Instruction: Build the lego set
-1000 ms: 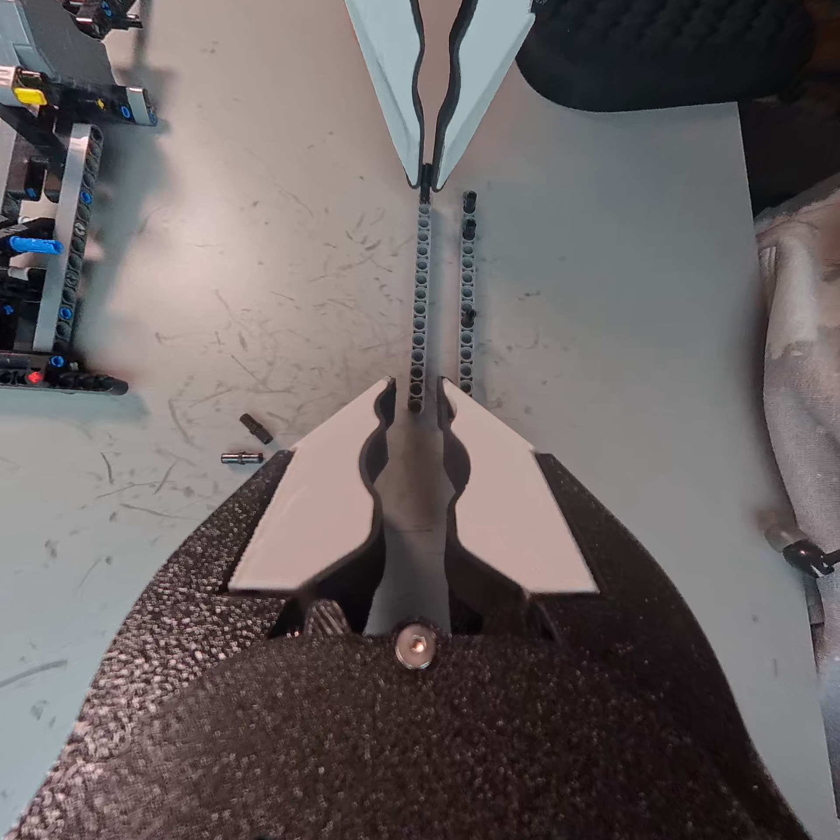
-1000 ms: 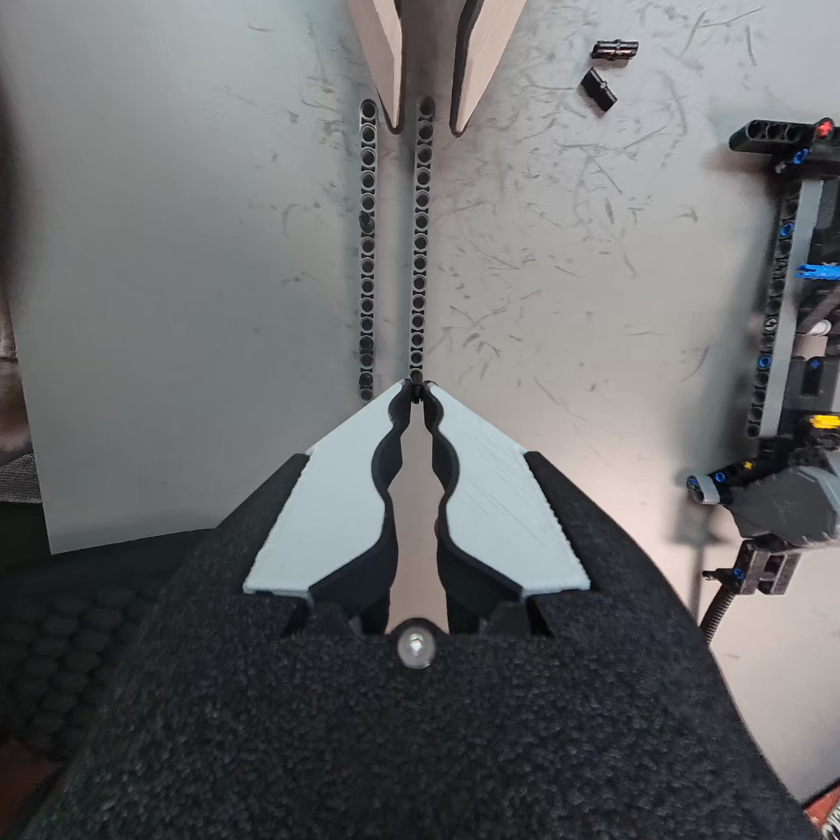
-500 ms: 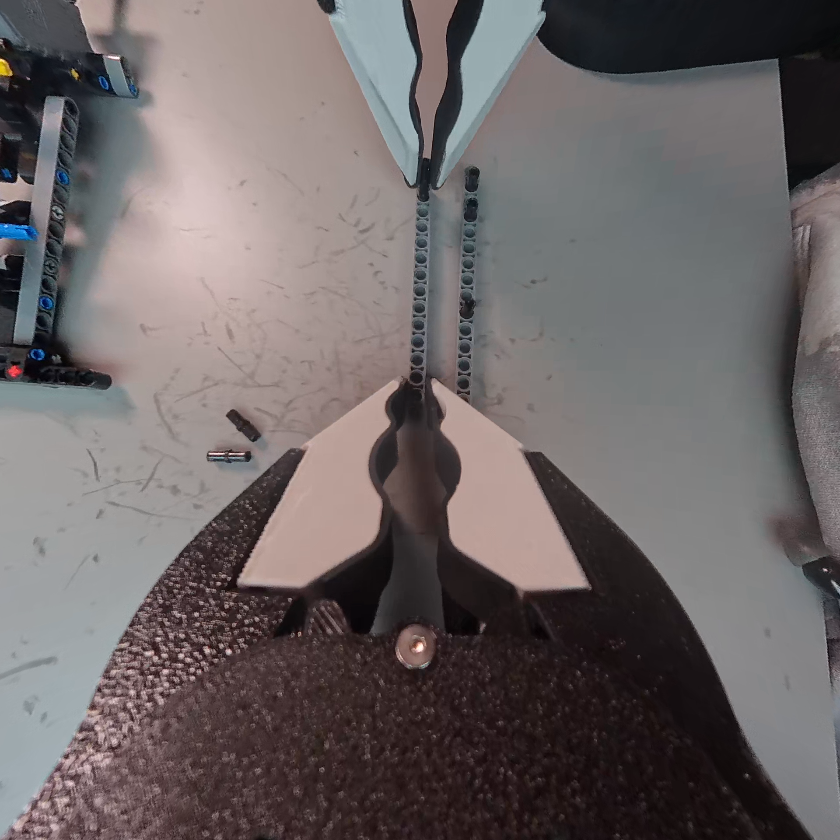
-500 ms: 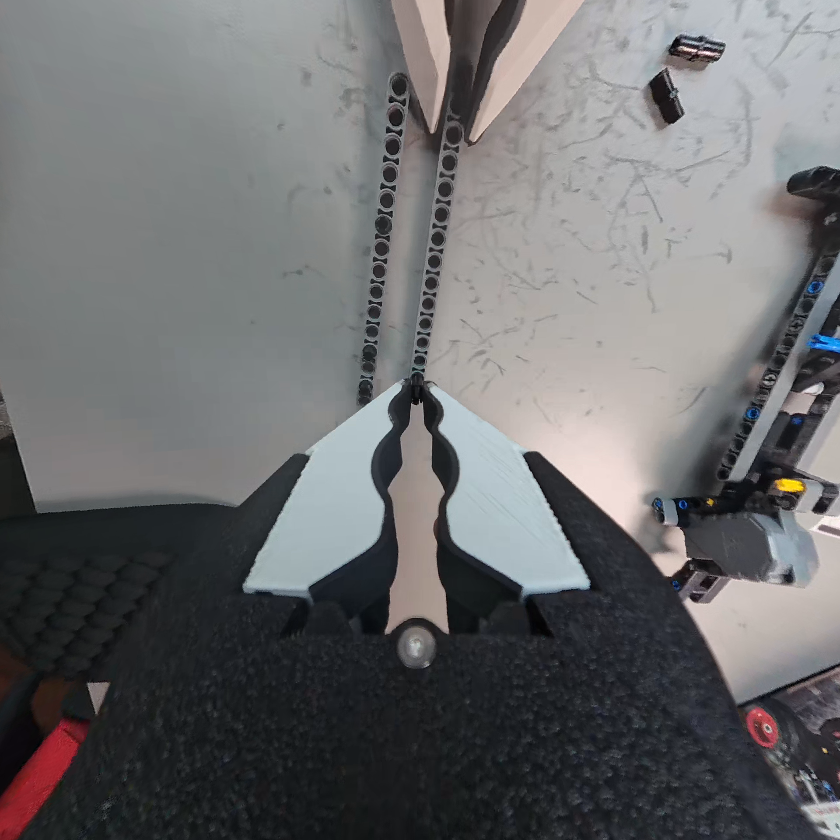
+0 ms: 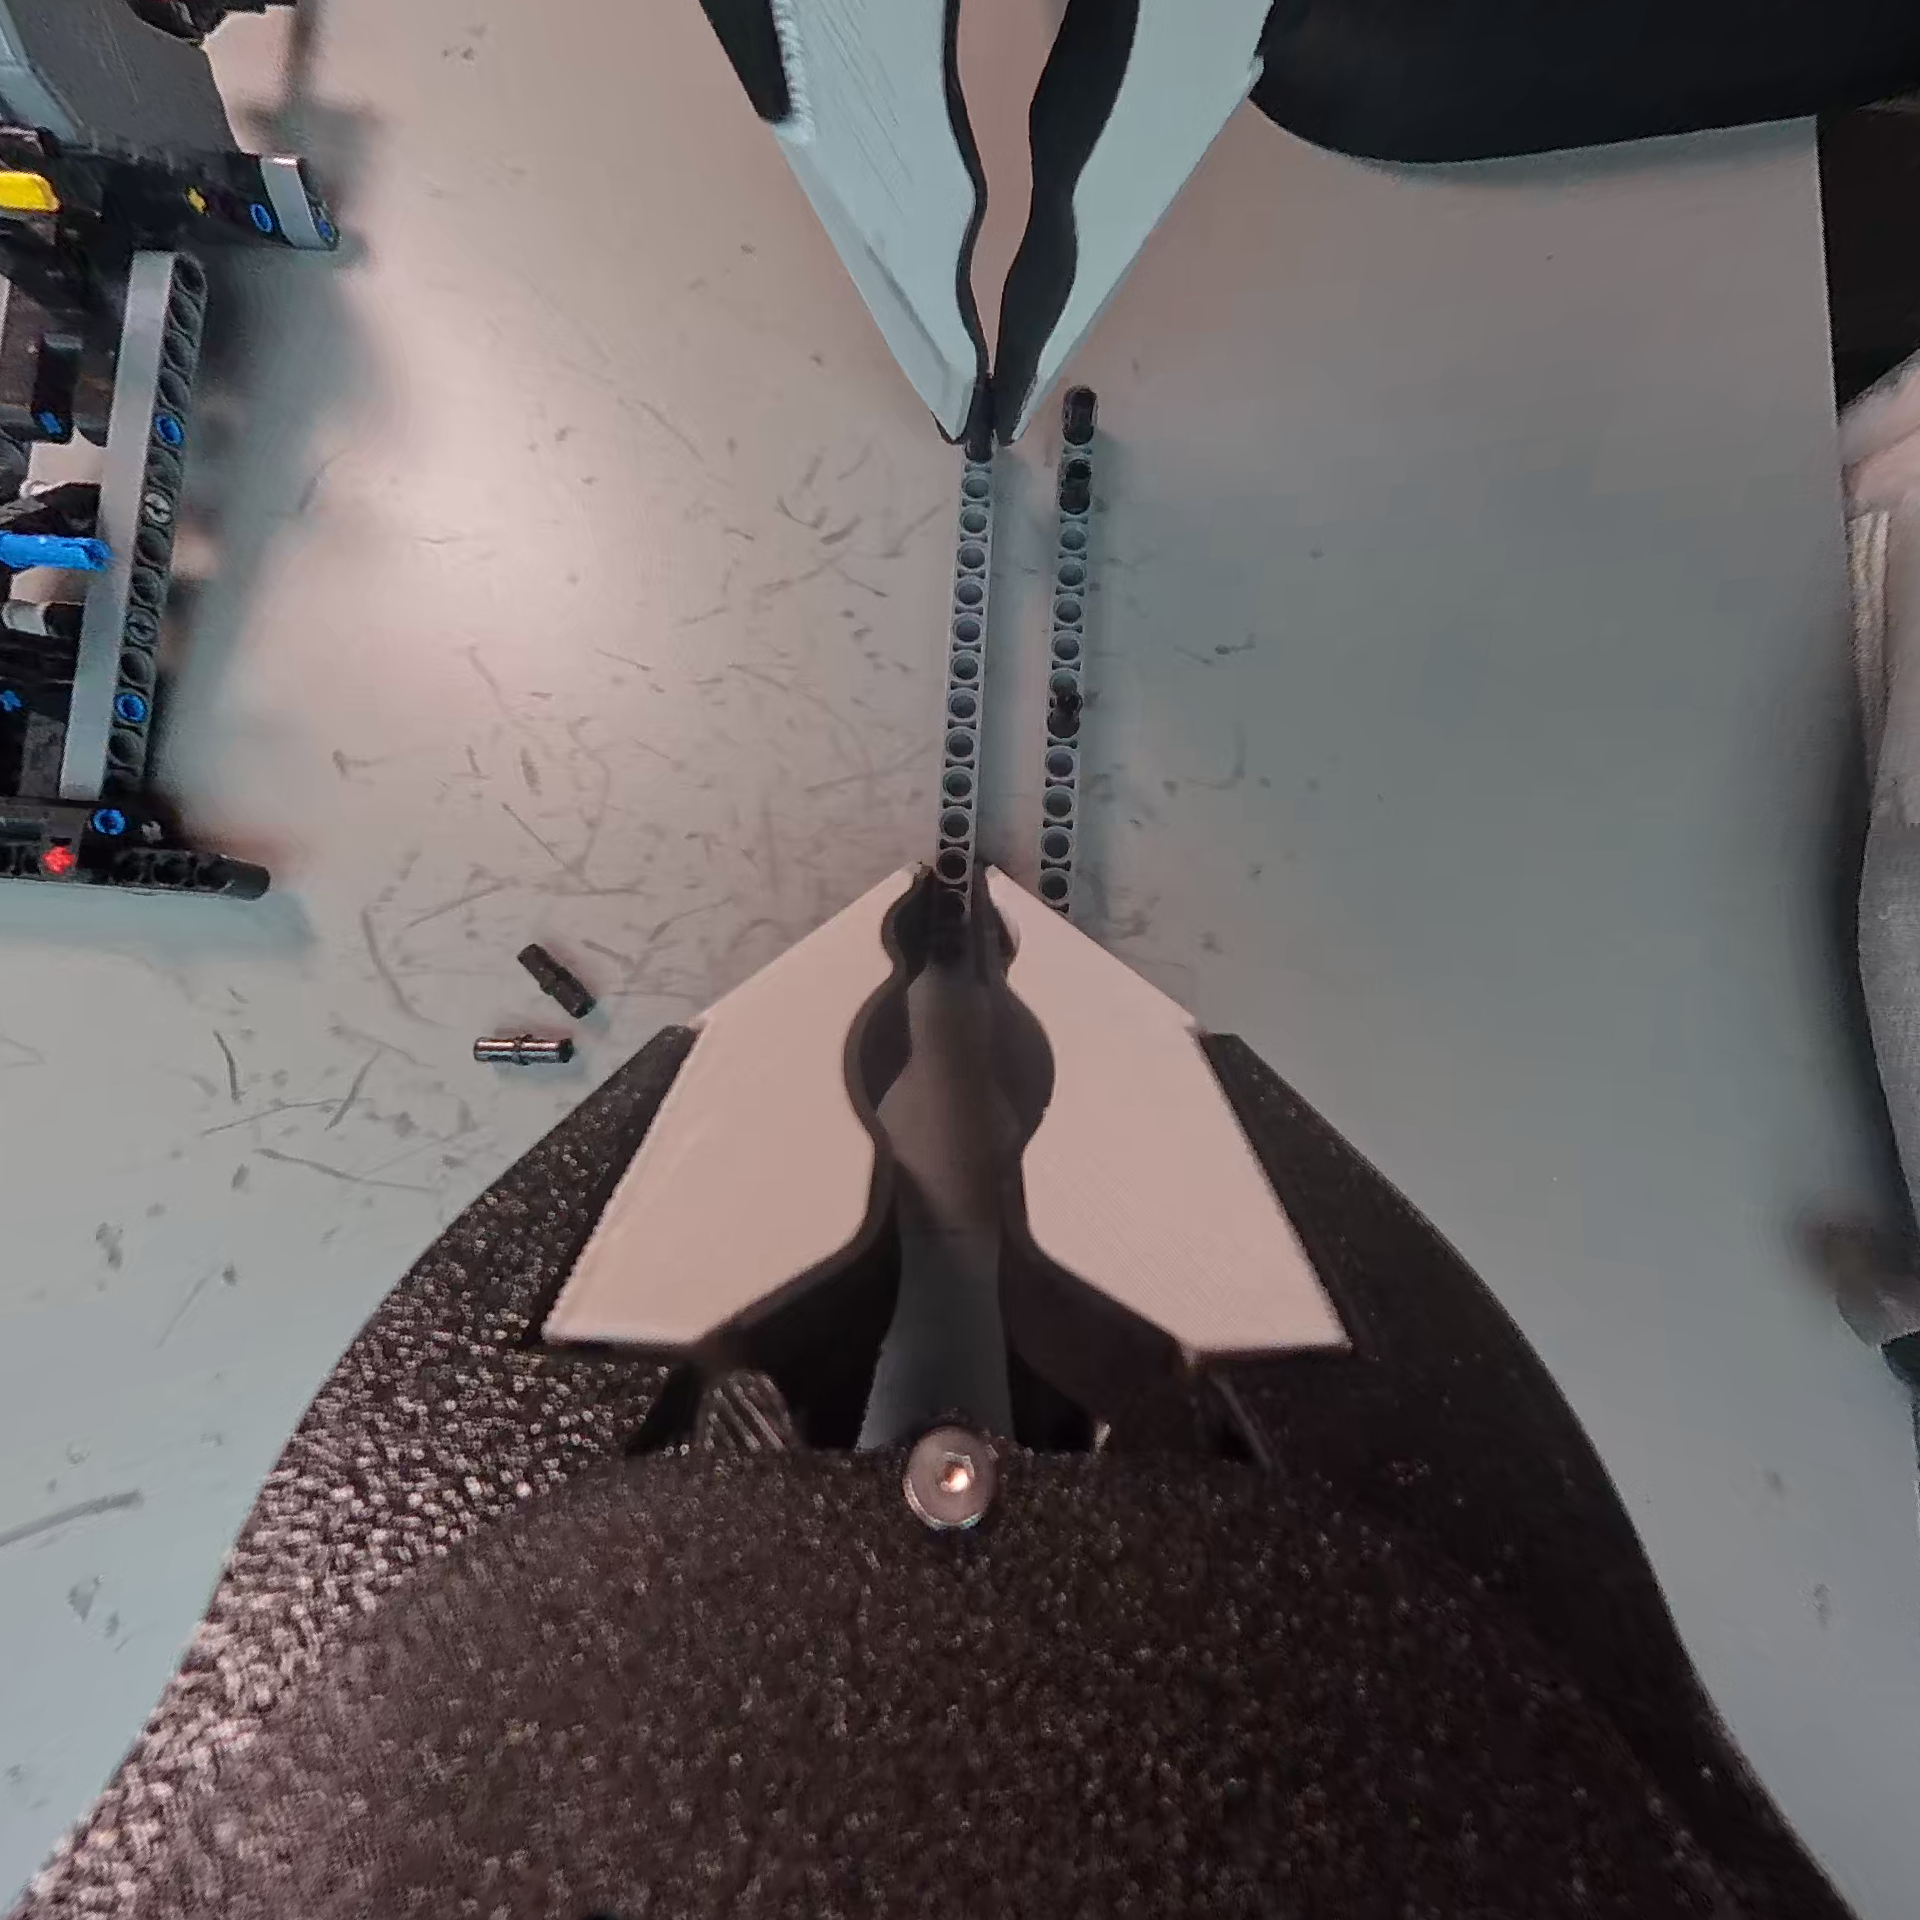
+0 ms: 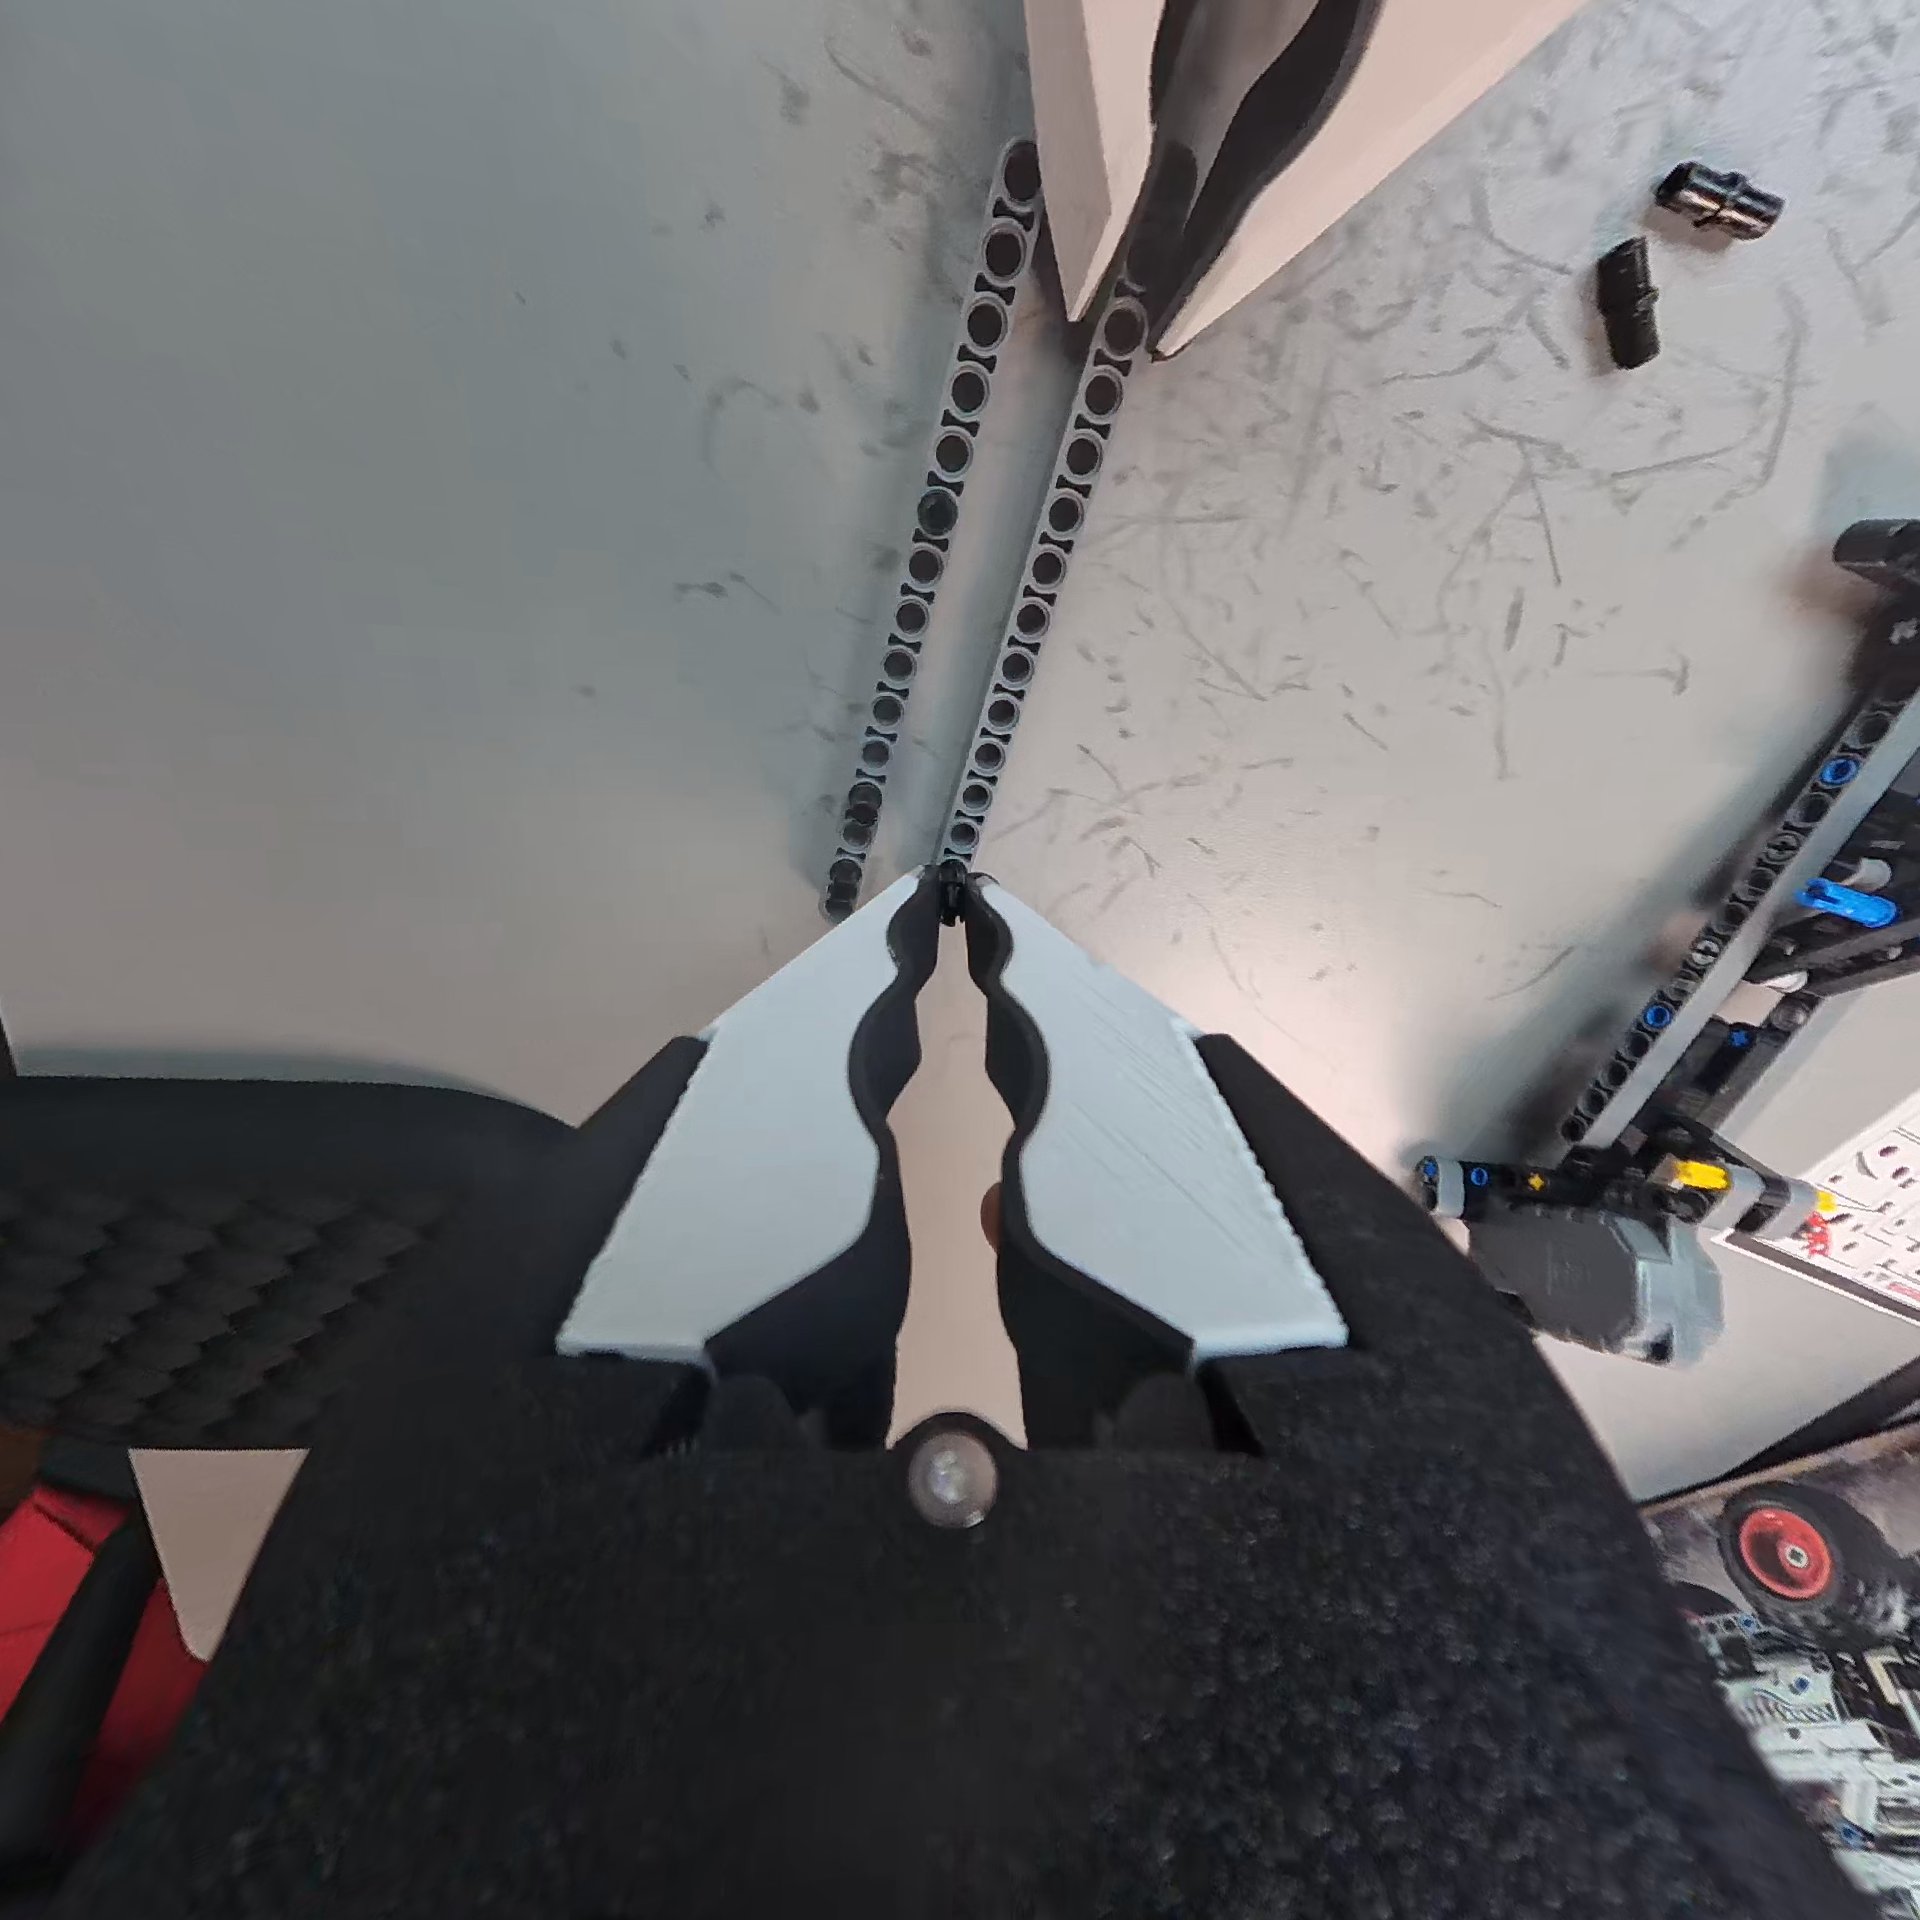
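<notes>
Pinching opposite ends of the long grey beam (image 5: 964, 665) on the table (image 5: 1455, 727), left gripper (image 5: 951, 904) and right gripper (image 6: 951, 896) fingers clamped tight, any uneven lift could twist it loose or knock the neighbouring beam (image 5: 1065, 644) lying just beside.

The near end of the held beam (image 5: 966, 665) is covered by the left gripper (image 5: 951, 899). The partly built model (image 5: 94, 499) is cut off by the left edge and blurred. A printed sheet (image 6: 1860, 1216) and a box (image 6: 1808, 1683) are cropped at the right edge. A black pin (image 6: 950, 900) at the right gripper's tips is too small to be made out.
</notes>
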Demonstrator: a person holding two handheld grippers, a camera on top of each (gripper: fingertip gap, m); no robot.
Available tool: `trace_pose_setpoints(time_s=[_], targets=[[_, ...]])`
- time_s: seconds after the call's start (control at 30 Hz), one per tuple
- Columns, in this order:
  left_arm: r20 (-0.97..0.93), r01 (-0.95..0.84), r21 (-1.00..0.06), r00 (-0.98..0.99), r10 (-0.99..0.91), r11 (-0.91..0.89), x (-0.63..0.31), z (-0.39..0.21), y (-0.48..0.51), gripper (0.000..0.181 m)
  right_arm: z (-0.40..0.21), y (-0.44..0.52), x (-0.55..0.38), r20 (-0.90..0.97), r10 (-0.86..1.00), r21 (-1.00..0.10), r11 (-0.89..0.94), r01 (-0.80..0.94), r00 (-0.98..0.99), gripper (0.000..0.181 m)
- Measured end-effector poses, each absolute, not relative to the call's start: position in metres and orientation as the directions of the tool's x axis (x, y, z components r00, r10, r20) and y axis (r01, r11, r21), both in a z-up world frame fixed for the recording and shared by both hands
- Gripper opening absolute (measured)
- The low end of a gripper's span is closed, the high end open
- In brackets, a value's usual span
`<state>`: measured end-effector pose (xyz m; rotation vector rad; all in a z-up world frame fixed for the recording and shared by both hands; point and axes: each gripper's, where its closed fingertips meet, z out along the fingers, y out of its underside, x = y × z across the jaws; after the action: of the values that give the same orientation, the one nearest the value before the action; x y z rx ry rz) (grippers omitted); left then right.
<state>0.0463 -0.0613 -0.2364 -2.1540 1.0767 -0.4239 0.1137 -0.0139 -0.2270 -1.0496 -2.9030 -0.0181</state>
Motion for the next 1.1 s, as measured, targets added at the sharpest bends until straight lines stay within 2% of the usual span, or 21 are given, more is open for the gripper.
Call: trace_pose_setpoints(time_s=[0.43, 0.57, 0.7, 0.97, 1.1], targets=[[-0.010, -0.560, -0.699, 0.630, -0.776, -0.445, 0.0460, -0.2364, -0.0599, 0.008, -0.2278, -0.0144, 0.1140, 0.076, 0.593, 0.041, 0.801, 0.597, -0.801, 0.003], [0.000, -0.551, -0.698, 0.639, -0.769, -0.457, 0.0456, -0.2363, -0.0594, 0.008, -0.2300, -0.0129, 0.1169, 0.066, 0.534, 0.098, 0.837, 0.538, -0.843, 0.003], [-0.001, -0.547, -0.701, 0.643, -0.766, -0.458, 0.0453, -0.2363, -0.0588, 0.008, -0.2292, -0.0145, 0.1166, 0.056, 0.520, 0.079, 0.849, 0.523, -0.852, 0.003], [0.000, -0.542, -0.701, 0.650, -0.760, -0.463, 0.0455, -0.2361, -0.0586, 0.008, -0.2281, -0.0162, 0.1153, 0.026, 0.672, -0.051, 0.740, 0.671, -0.740, 0.003], [-0.001, -0.541, -0.700, 0.654, -0.757, -0.466, 0.0456, -0.2362, -0.0586, 0.008, -0.2281, -0.0163, 0.1146, 0.064, 0.693, -0.053, 0.720, 0.691, -0.718, 0.003]])
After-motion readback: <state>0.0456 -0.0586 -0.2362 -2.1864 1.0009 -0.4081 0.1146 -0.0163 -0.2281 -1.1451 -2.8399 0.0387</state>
